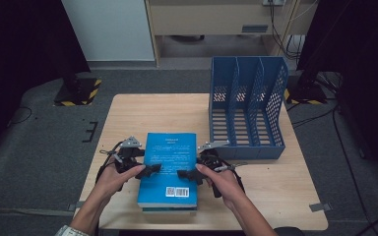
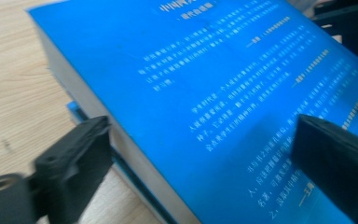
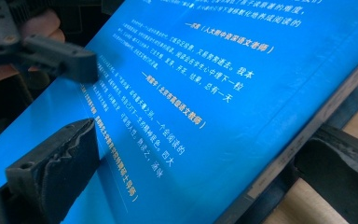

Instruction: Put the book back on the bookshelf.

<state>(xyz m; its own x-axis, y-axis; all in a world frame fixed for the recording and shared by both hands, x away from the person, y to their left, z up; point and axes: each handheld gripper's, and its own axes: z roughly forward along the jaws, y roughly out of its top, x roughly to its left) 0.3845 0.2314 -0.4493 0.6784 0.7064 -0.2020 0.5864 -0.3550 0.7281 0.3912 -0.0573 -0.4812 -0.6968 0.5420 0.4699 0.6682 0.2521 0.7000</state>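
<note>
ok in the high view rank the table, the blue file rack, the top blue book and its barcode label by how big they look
1. wooden table
2. blue file rack, though it stands farther from the camera
3. top blue book
4. barcode label

The book (image 1: 170, 164) has a smooth blue cover with a soft sheen that catches the light in the gripper views; its page edges look like matt off-white paper. A white barcode label sits on the cover near the bottom. The table (image 1: 275, 191) is pale wood or wood-look laminate with a fine grain and a matt finish. The file rack (image 1: 248, 105) is blue plastic, its walls perforated and its base slatted. The left claw (image 1: 150, 170) and right claw (image 1: 183, 174) are matt black, with rough, ridged, rubbery-looking pads (image 3: 60, 161). The floor (image 1: 39, 162) is grey, rough carpet.
</note>
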